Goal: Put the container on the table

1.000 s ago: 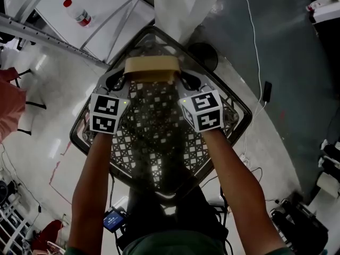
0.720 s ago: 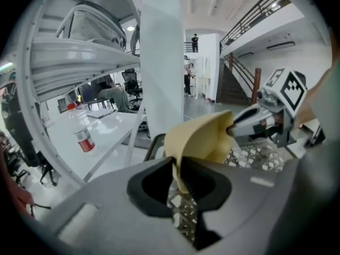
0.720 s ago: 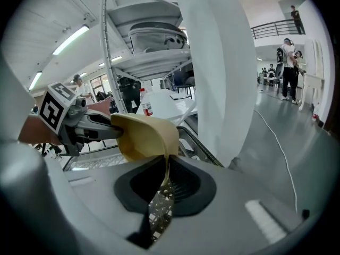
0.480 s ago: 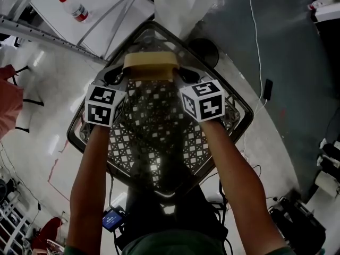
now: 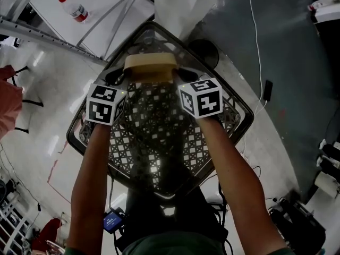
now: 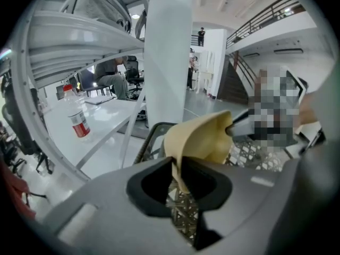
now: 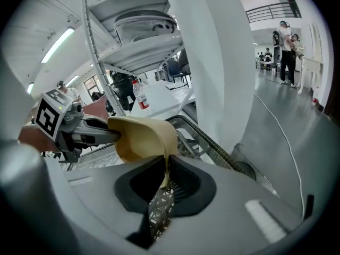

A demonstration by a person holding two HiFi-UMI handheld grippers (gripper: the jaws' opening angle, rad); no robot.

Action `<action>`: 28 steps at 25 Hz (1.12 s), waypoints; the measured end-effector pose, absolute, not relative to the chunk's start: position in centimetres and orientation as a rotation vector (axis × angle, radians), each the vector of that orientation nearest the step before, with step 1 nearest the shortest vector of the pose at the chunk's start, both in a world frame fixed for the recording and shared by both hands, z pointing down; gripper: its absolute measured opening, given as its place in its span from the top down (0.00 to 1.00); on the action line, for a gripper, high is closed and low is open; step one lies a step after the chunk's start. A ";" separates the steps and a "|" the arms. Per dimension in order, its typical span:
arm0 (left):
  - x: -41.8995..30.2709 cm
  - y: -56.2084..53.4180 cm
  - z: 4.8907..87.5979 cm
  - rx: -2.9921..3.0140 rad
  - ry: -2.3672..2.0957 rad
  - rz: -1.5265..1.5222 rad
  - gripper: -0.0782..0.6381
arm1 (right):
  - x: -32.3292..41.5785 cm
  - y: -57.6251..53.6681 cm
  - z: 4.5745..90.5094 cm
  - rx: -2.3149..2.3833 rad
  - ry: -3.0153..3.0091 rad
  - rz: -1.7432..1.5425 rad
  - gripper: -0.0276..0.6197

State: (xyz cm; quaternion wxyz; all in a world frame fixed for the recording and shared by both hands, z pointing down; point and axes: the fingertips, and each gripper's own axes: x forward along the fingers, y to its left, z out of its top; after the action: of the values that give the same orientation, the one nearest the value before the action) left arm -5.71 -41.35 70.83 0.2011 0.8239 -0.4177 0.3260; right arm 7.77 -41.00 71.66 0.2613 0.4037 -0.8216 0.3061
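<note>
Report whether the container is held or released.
Held: left gripper and right gripper each have the container wall between their jaws; left jaws have just been opening.

White pillar (image 6: 169, 52) beside white desk (image 6: 106, 118), grey floor (image 7: 289, 116)

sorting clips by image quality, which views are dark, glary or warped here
Head view: dim overall, a glare spot on the table, container readable. Left gripper view: bright, heavy fisheye curving the shelf rails, black corners, a mosaic patch at right. Right gripper view: same fisheye and black corners, container rim in sharp focus.
</note>
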 end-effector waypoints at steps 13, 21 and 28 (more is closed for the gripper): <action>-5.6 -41.3 72.5 2.279 -1.197 0.904 0.80 | 7.9 -42.0 73.0 1.150 -2.174 0.806 0.91; -5.4 -42.1 72.8 2.312 -1.262 0.918 0.78 | 7.8 -42.6 73.3 1.168 -2.177 0.704 0.90; -5.3 -42.3 73.1 2.361 -1.331 0.916 0.77 | 7.6 -43.0 73.6 1.181 -2.176 0.550 0.87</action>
State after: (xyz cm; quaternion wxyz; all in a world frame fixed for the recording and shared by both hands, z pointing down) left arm -5.31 -42.32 73.06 0.1400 0.8171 -0.4606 0.3171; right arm 7.57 -42.97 73.59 0.2980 0.4444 -0.8191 0.2070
